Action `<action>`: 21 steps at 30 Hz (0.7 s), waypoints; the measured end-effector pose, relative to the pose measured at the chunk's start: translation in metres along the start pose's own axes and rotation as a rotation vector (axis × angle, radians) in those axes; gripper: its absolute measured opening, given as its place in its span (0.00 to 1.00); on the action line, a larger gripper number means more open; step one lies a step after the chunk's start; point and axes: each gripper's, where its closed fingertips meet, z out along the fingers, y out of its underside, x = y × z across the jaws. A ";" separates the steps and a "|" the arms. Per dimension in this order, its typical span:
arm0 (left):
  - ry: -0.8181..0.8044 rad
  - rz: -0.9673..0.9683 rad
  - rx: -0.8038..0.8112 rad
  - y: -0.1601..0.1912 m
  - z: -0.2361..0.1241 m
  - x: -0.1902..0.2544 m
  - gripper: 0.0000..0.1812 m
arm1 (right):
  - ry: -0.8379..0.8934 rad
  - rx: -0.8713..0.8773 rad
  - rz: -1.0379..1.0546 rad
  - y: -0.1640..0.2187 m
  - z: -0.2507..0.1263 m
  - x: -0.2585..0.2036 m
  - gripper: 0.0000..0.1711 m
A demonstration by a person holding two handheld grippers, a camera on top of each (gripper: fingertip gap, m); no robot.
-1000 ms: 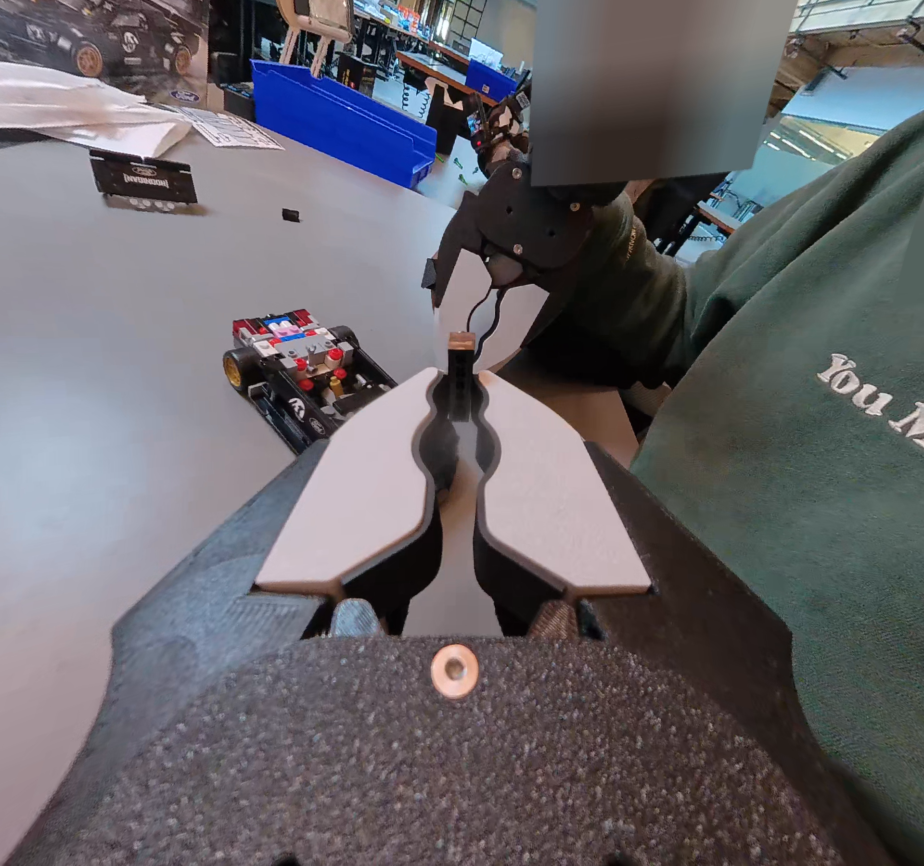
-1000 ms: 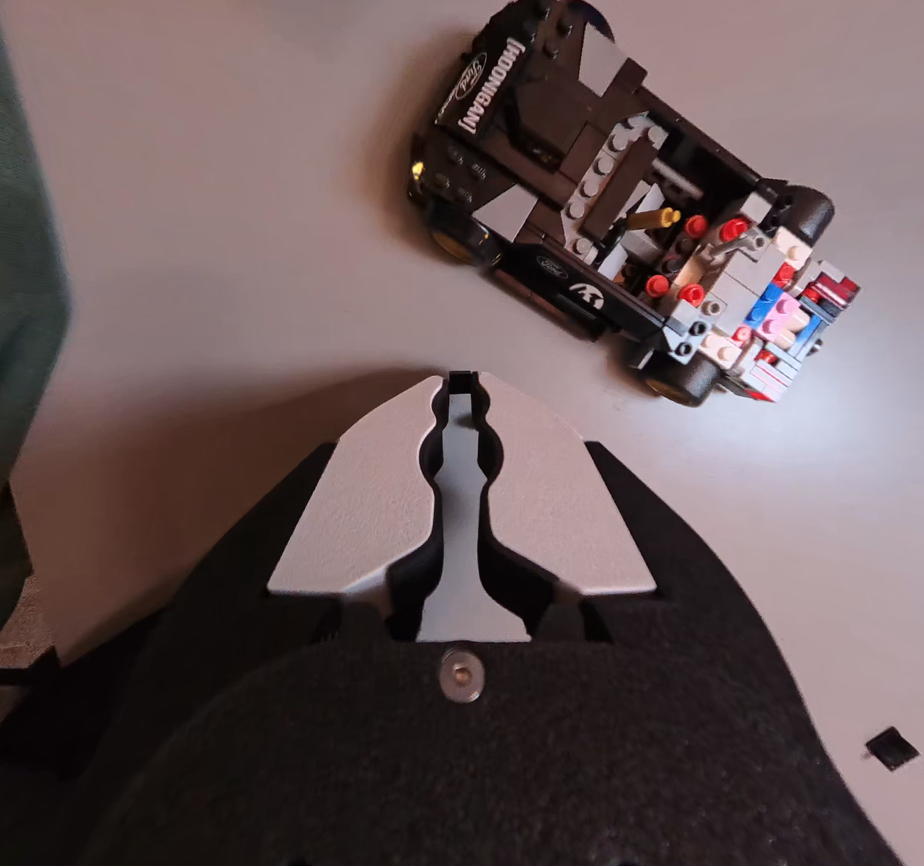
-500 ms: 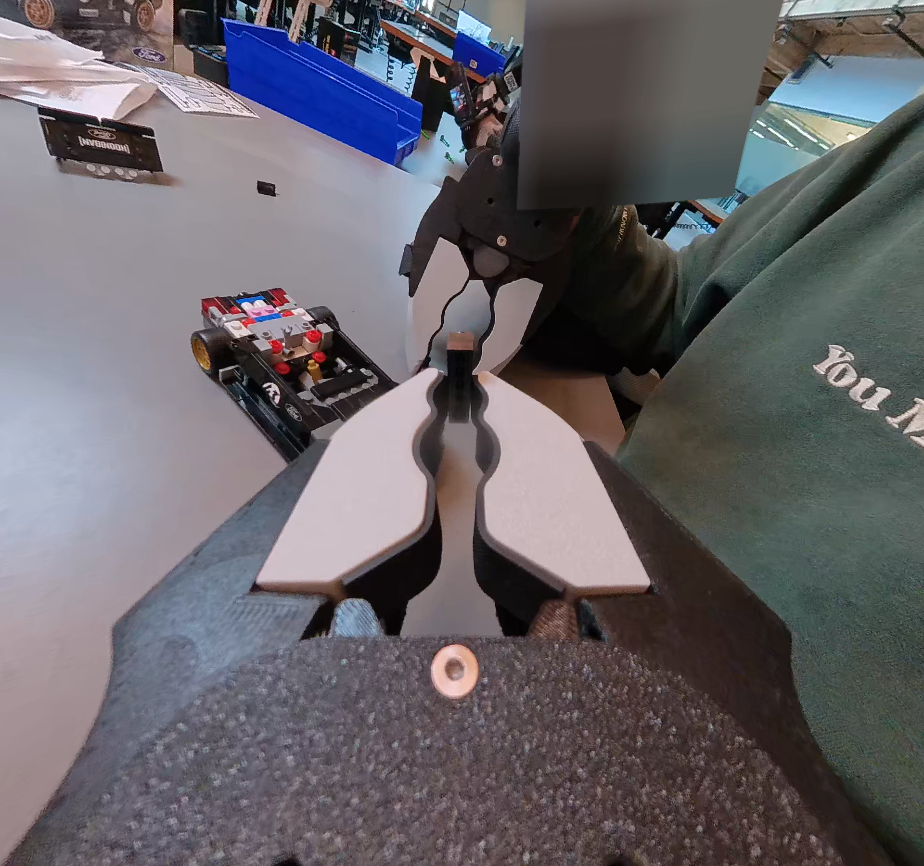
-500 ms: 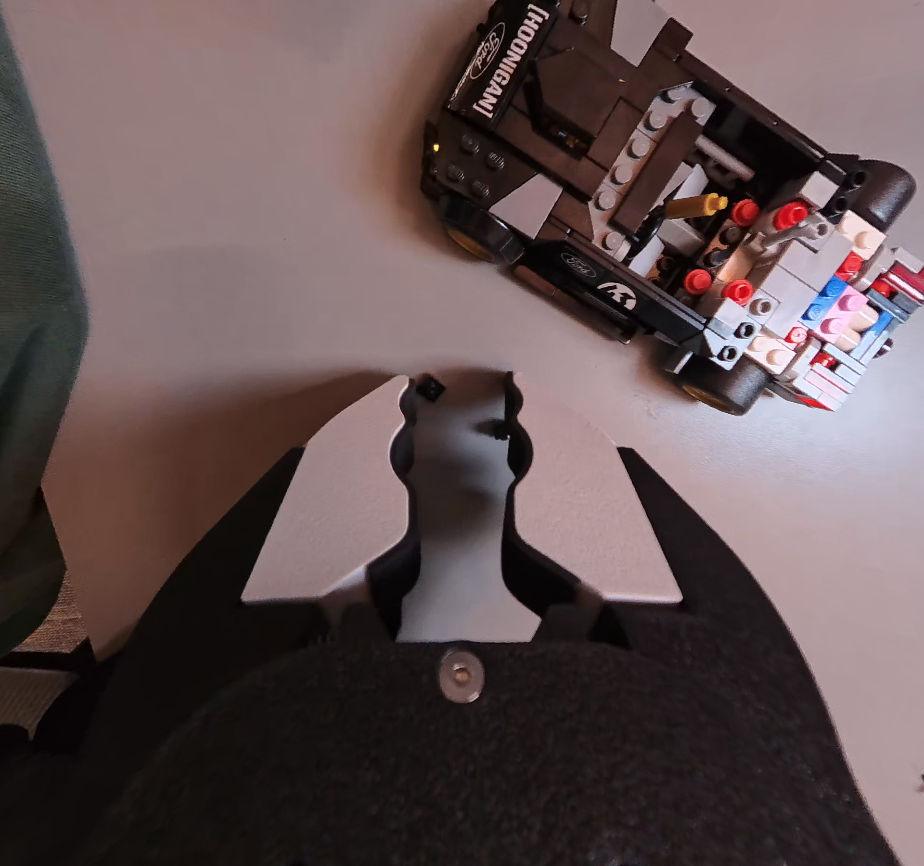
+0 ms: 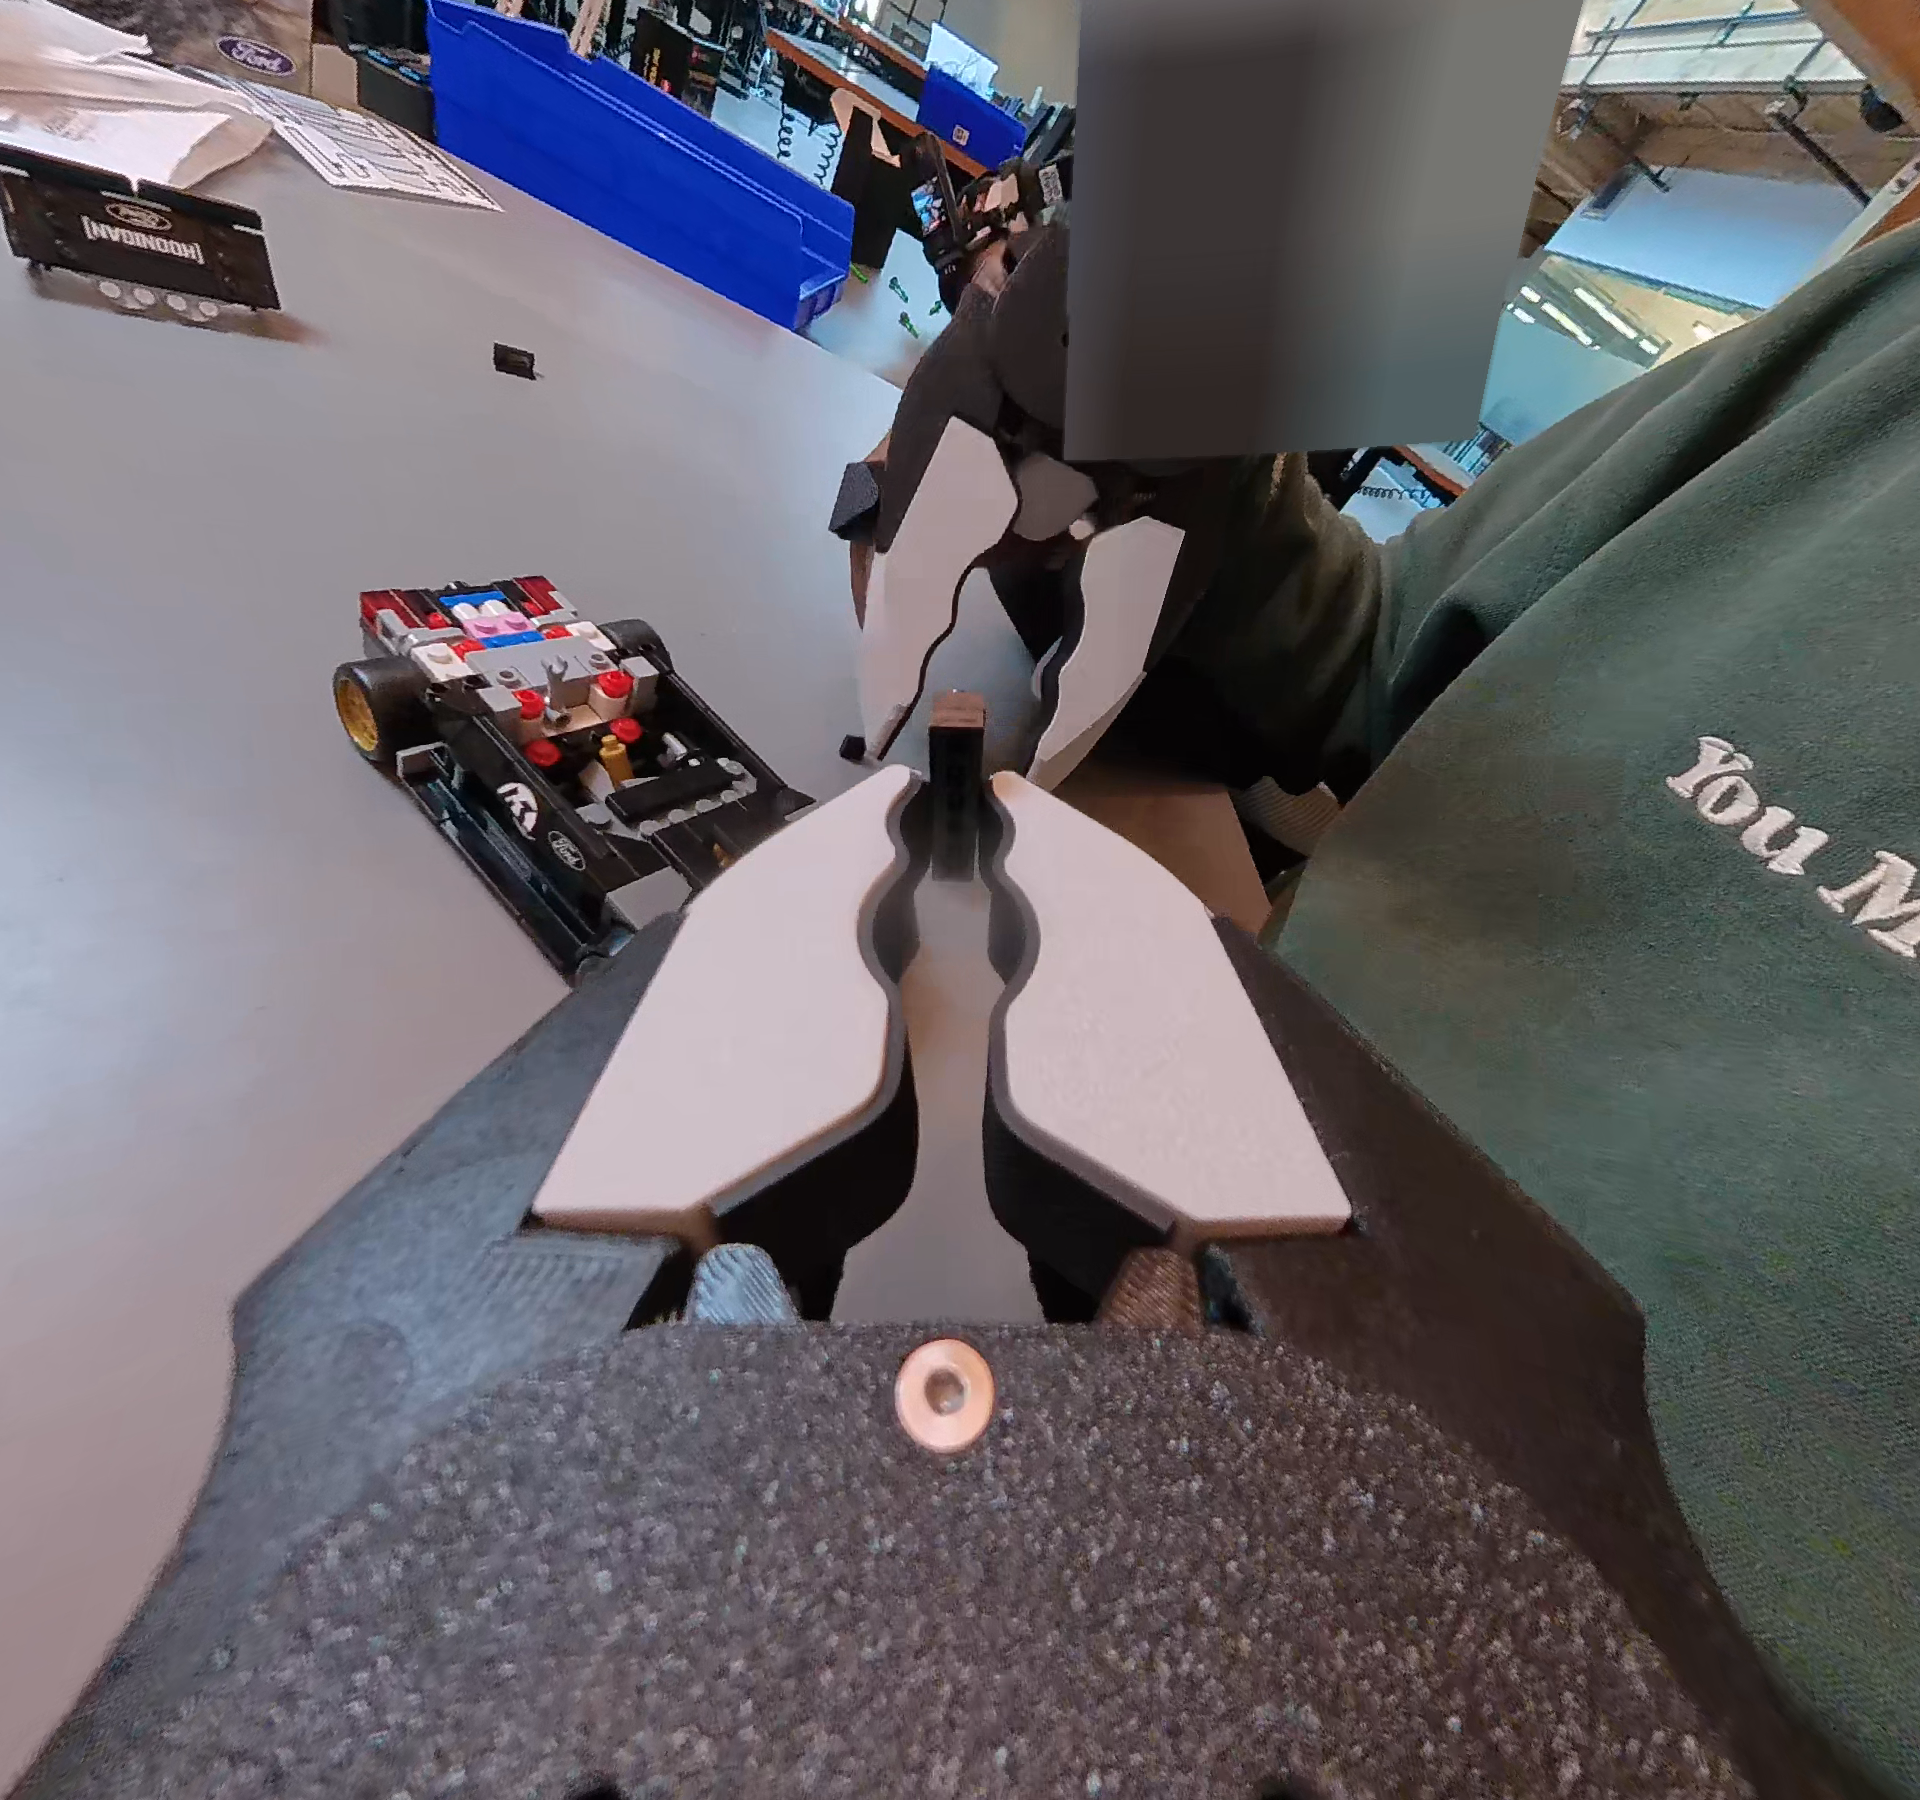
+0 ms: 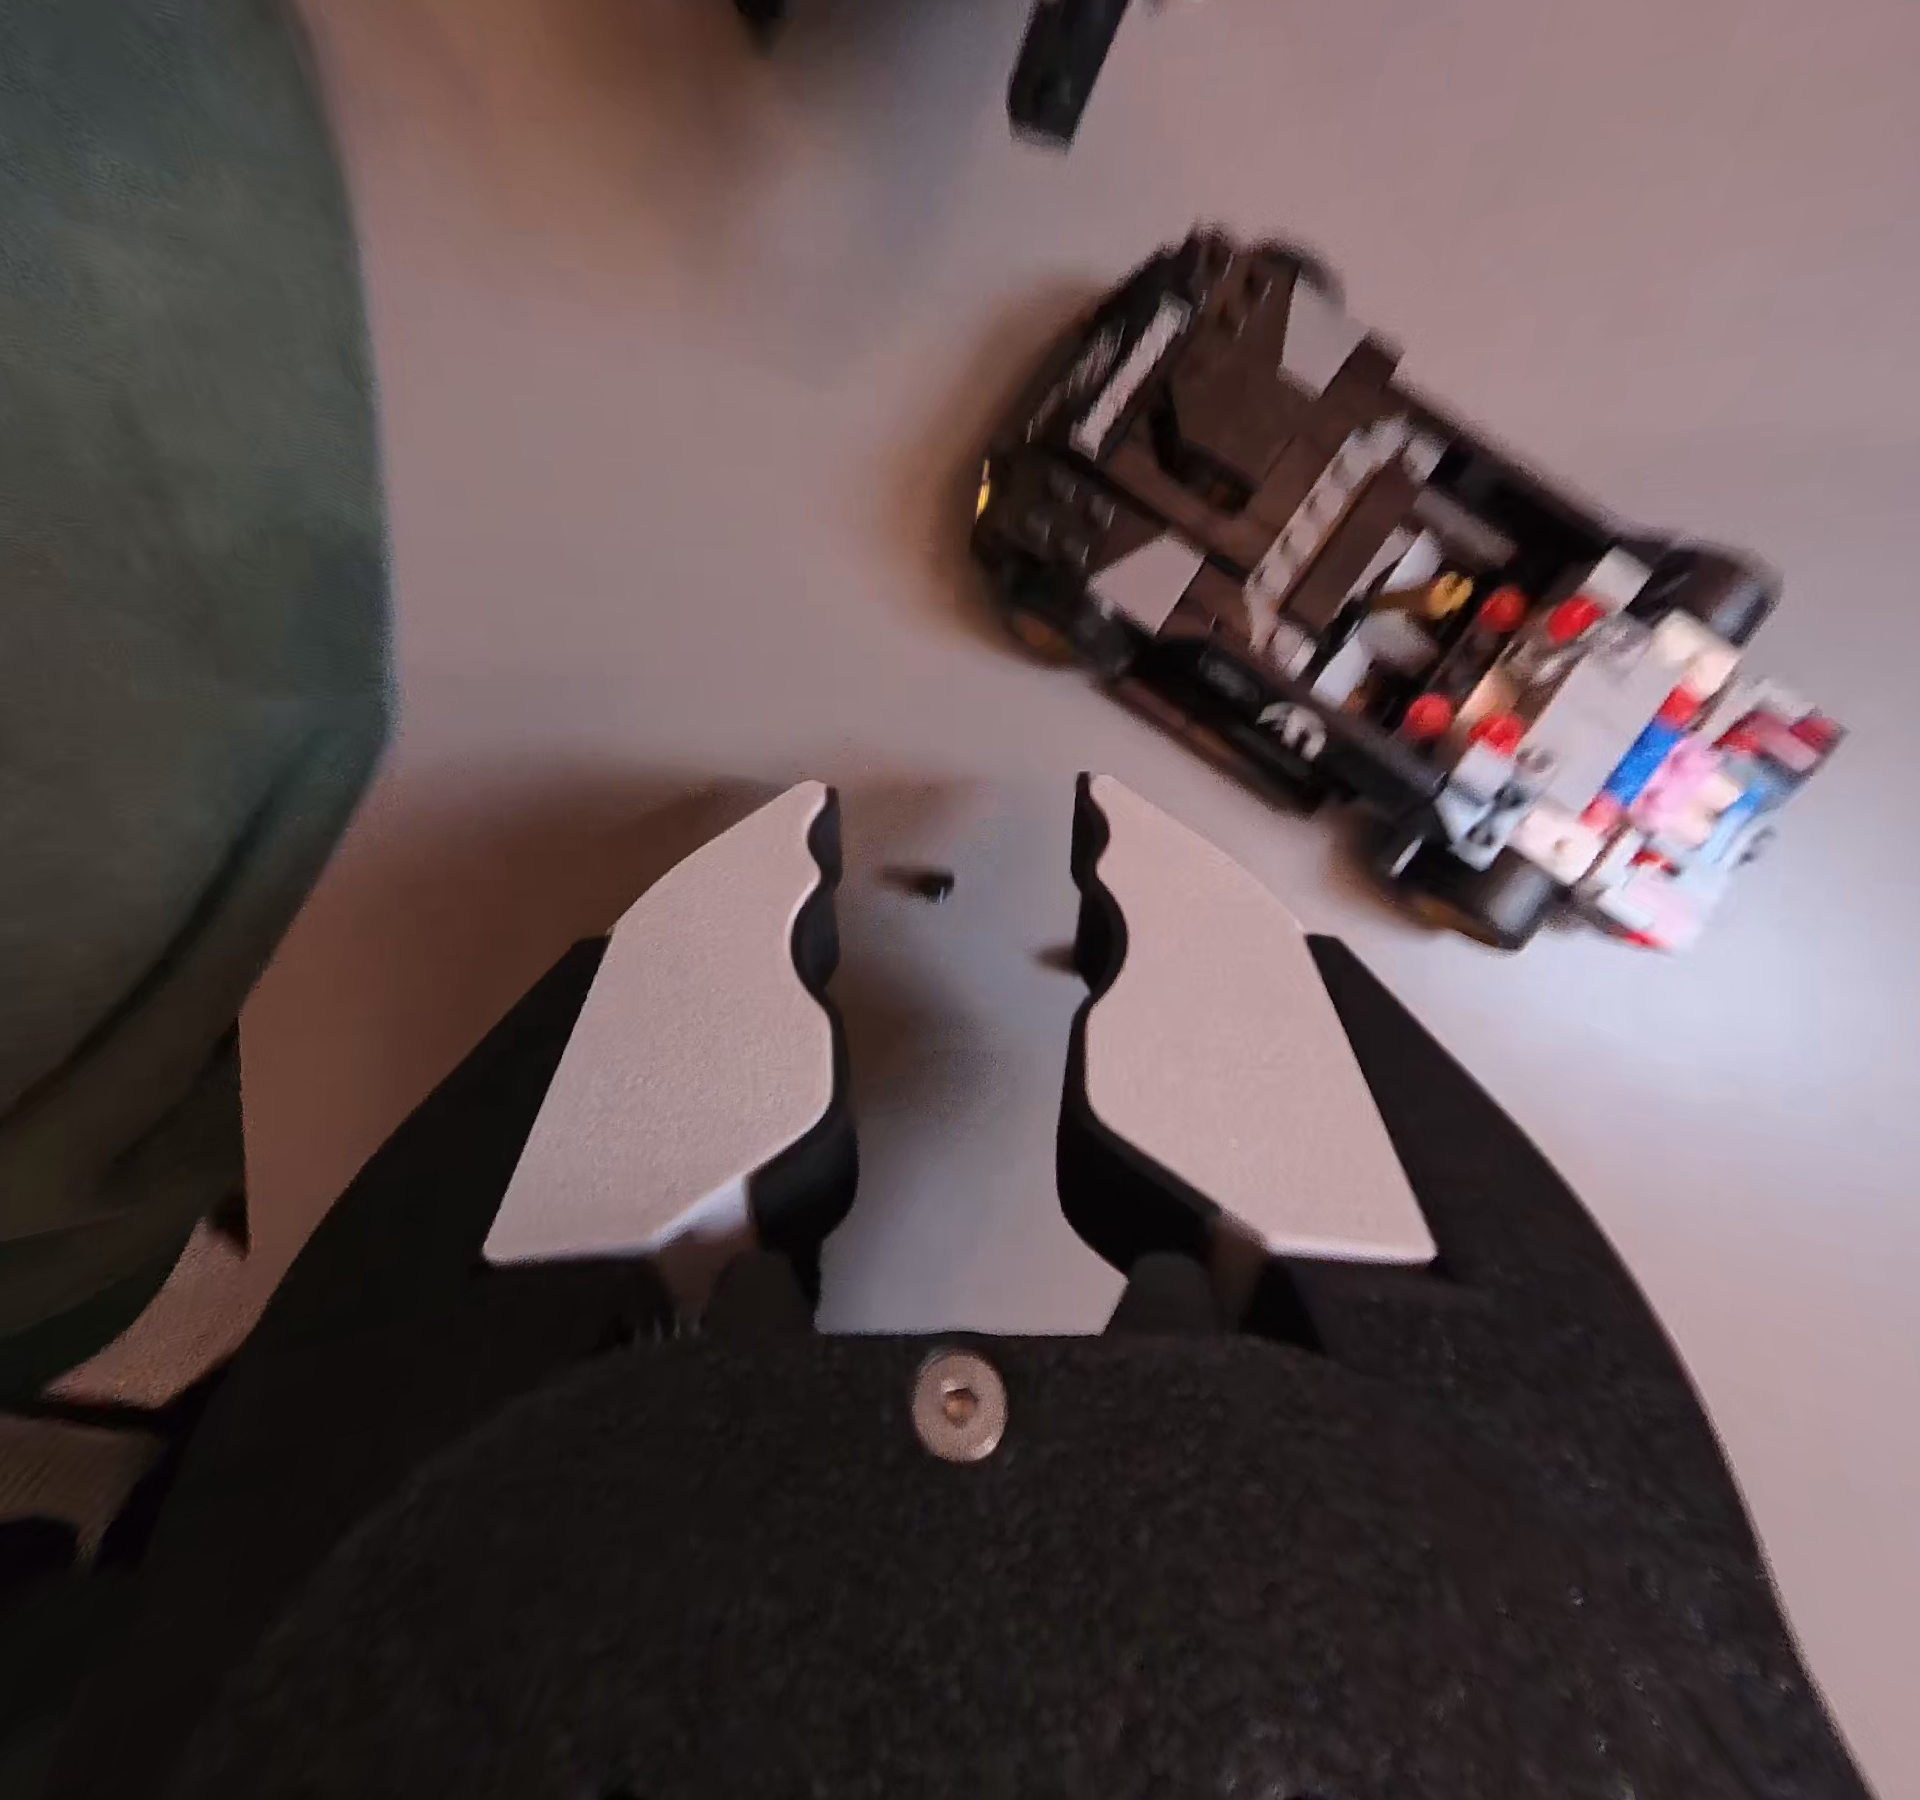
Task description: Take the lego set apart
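Sitting left of centre in the left wrist view, lego car (image 5: 540, 742) on grey table (image 5: 208, 919). Centre: left gripper (image 5: 953, 784) clamped on small black piece (image 5: 956, 800). Right wrist view, blurred: right gripper (image 6: 951, 800) spread apart, apparently empty; car at right.

one half-stripped toy car (image 5: 540, 753) sits left of centre in the left wrist view. two grippers: one (image 5: 954, 786) at centre clamping one narrow black brick (image 5: 956, 794), one (image 5: 987, 701) spread wide just above it. three loose black bits on the table: one long plate (image 5: 135, 238) at upper left, one small piece (image 5: 513, 359) right of it, one tiny piece (image 6: 920, 880) between the fingers in the right wrist view. one blue bin (image 5: 634, 171) at top.
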 end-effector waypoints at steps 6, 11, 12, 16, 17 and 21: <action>0.100 -0.064 0.108 -0.014 0.000 0.012 0.05 | 0.062 0.435 -0.005 -0.080 -0.021 0.006 0.13; 0.137 -0.065 0.168 -0.023 -0.003 0.018 0.05 | -0.024 0.582 0.105 -0.105 -0.020 0.003 0.10; 0.134 -0.061 0.170 -0.024 -0.004 0.018 0.05 | -0.041 0.588 0.116 -0.106 -0.018 0.001 0.09; 0.131 -0.046 0.171 -0.024 -0.004 0.019 0.05 | -0.055 0.619 0.150 -0.108 -0.018 0.003 0.06; 0.126 -0.042 0.168 -0.024 -0.004 0.019 0.05 | -0.063 0.622 0.163 -0.108 -0.018 0.004 0.06; 0.123 -0.039 0.165 -0.024 -0.004 0.019 0.05 | -0.083 0.641 0.191 -0.109 -0.019 0.004 0.06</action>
